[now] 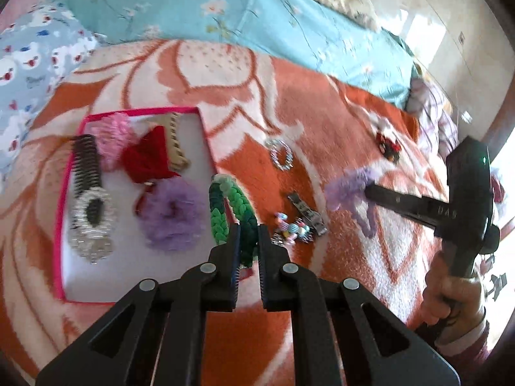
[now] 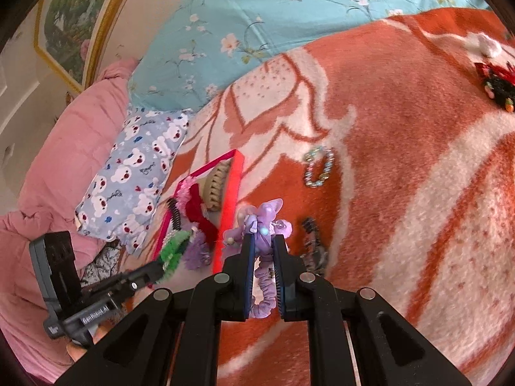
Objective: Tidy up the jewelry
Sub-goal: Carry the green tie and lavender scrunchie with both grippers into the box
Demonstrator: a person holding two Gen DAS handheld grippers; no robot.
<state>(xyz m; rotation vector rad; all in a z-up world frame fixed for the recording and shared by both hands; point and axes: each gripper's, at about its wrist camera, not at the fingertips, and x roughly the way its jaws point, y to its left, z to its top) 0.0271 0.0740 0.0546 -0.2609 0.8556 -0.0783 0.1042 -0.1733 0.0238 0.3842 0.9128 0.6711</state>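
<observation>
My left gripper point(image 1: 248, 229) is shut on a green braided hair tie point(image 1: 230, 207), which hangs in the air by the right rim of the pink-edged tray point(image 1: 62, 199). In the tray lie a black comb, a pink scrunchie, a red bow, a beige claw clip and a purple scrunchie point(image 1: 173, 214). My right gripper point(image 2: 264, 239) is shut on a lilac scrunchie with a bow point(image 2: 265, 225), lifted above the orange blanket. From the left wrist view the right gripper point(image 1: 365, 189) shows at the right with the lilac scrunchie point(image 1: 349, 193).
On the orange and white blanket point(image 1: 370, 251) lie a beaded bracelet point(image 1: 279, 154), a dark hair clip point(image 1: 307, 214), a pastel beaded piece point(image 1: 291, 229) and a red and black hair tie point(image 1: 388, 146). A patterned pillow point(image 2: 135, 173) and a turquoise quilt lie behind the tray.
</observation>
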